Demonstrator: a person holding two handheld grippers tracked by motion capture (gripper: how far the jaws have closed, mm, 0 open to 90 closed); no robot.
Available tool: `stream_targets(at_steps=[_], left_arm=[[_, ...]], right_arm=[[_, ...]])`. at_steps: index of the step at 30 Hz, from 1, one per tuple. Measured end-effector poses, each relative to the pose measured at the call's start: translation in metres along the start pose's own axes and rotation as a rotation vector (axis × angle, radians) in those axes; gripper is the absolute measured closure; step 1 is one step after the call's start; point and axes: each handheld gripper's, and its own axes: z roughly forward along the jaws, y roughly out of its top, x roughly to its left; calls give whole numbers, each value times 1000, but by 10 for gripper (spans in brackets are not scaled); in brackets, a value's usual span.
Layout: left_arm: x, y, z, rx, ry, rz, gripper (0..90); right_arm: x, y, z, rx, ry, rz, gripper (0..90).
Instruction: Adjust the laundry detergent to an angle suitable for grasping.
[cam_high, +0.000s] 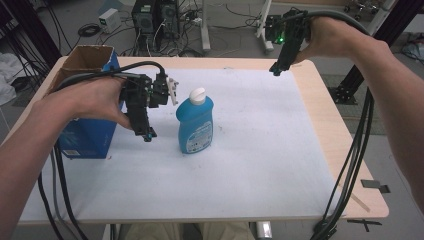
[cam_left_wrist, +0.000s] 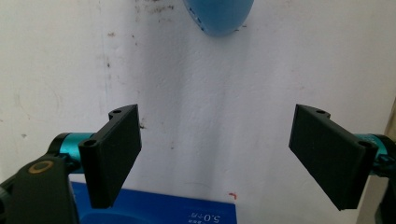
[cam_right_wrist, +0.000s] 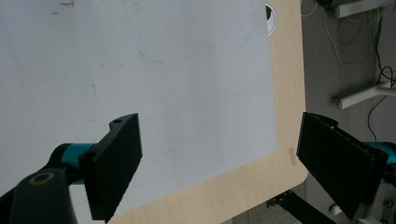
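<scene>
high view: blue detergent bottle (cam_high: 195, 122) upright on tabletop (cam_high: 260, 150), between blue cardboard box (cam_high: 87, 100) and centre; left gripper (cam_high: 147, 135) just beside it, right gripper (cam_high: 276, 71) raised at far edge.
left gripper view: jaws spread, empty; bottle base ahead. likely approach step; next, close in.
right gripper view: jaws spread, empty.

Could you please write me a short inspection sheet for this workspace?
Surface: wooden table under a white sheet, faintly stained.
Job's things: blue bottle with white cap, upright mid-table; open blue box at the left edge.
Clutter: nothing seen.
Grippers: left tool open, between box and bottle, gripping nothing; right tool open, raised over the far right corner.
Cables: black bundles trail off the near edge.
Surroundings: computer towers and loose wires on the floor.
</scene>
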Motion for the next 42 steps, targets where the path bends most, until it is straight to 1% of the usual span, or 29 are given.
stream_targets(at_steps=[2,3,6,10,12,13,15,16,19,20,23,25,26,29,30,34,35,38,42], left_arm=[[0,1,-1,-5,-2,12,170],[-1,2,0,-11,5,12,169],[-1,2,0,-6,15,5,169],[-1,2,-4,-23,24,-10,169],[0,1,-4,-27,25,-8,170],[1,1,-4,-35,19,-12,170],[2,0,-4,-30,3,-24,170],[3,-1,-3,-19,6,-20,170],[2,-2,-3,-17,8,-23,170],[1,-4,-3,-28,13,-30,170],[-2,-5,-5,-31,20,-30,170],[-2,-5,-6,-28,19,-25,170],[-3,-5,-6,-38,15,-30,170],[-4,-6,-7,-36,20,-27,170],[-4,-6,-8,-46,22,-34,170],[-5,-5,-10,-62,13,-30,170],[-5,-5,-10,-68,12,-36,170],[-4,-5,-10,-63,8,-38,170],[-2,-5,-9,-63,1,-50,170]], right_arm=[[0,0,0,1,-2,0,133],[0,0,0,2,-2,-3,133],[1,0,0,6,-2,-2,134],[3,1,-1,9,-2,-2,134],[3,1,-2,7,-3,-3,134],[2,0,-2,9,-3,-3,134],[3,0,-1,14,-6,0,134],[3,0,-1,17,-6,-2,134],[3,1,0,15,-5,-5,134],[3,2,0,16,-4,-3,134],[4,4,1,17,-3,-19,134],[5,6,1,15,-3,-20,134],[5,7,1,13,-2,-25,134],[7,10,0,10,-4,-28,134],[7,10,0,13,-5,-29,134],[7,10,1,17,-2,-33,134],[6,10,2,14,-3,-32,134],[6,9,2,8,-2,-29,134],[5,9,1,3,-5,-33,134]])
